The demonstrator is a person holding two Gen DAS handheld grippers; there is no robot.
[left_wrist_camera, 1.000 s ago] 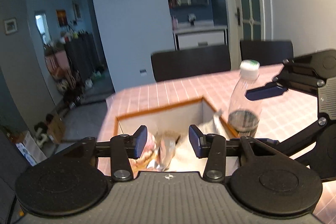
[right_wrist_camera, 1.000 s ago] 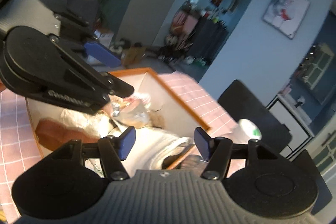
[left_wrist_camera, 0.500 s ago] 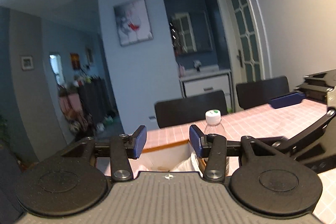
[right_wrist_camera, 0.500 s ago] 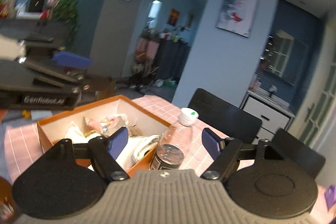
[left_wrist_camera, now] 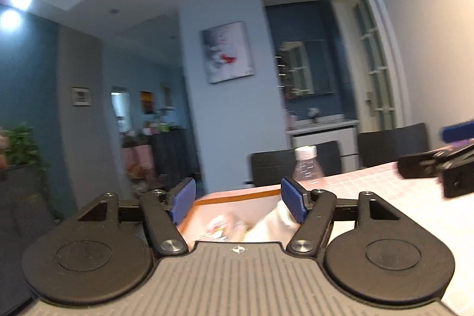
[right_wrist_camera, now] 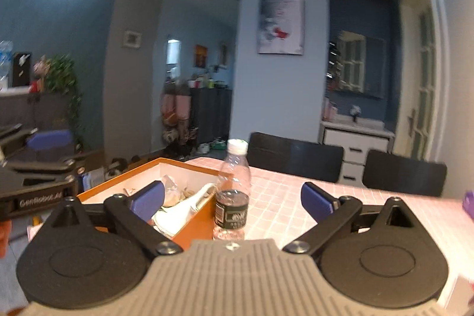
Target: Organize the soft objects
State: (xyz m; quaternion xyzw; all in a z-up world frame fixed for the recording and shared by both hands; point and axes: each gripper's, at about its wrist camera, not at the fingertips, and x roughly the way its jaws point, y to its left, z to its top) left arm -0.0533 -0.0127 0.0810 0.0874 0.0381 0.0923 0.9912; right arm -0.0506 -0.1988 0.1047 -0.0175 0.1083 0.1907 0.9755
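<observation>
Both tongs, left tongs and right tongs, gape empty. Soft white cloth lies in orange-rimmed box on counter. Risk: right tongs toppling clear plastic bottle just beside box.

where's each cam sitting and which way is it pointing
Left wrist: rides the left gripper, facing across the orange box toward the room; its own open fingers show, the right gripper at right.
Right wrist: rides the right gripper, facing the water bottle and table; open fingers show, the left gripper at left.
Shared: box, bottle, wall painting.
</observation>
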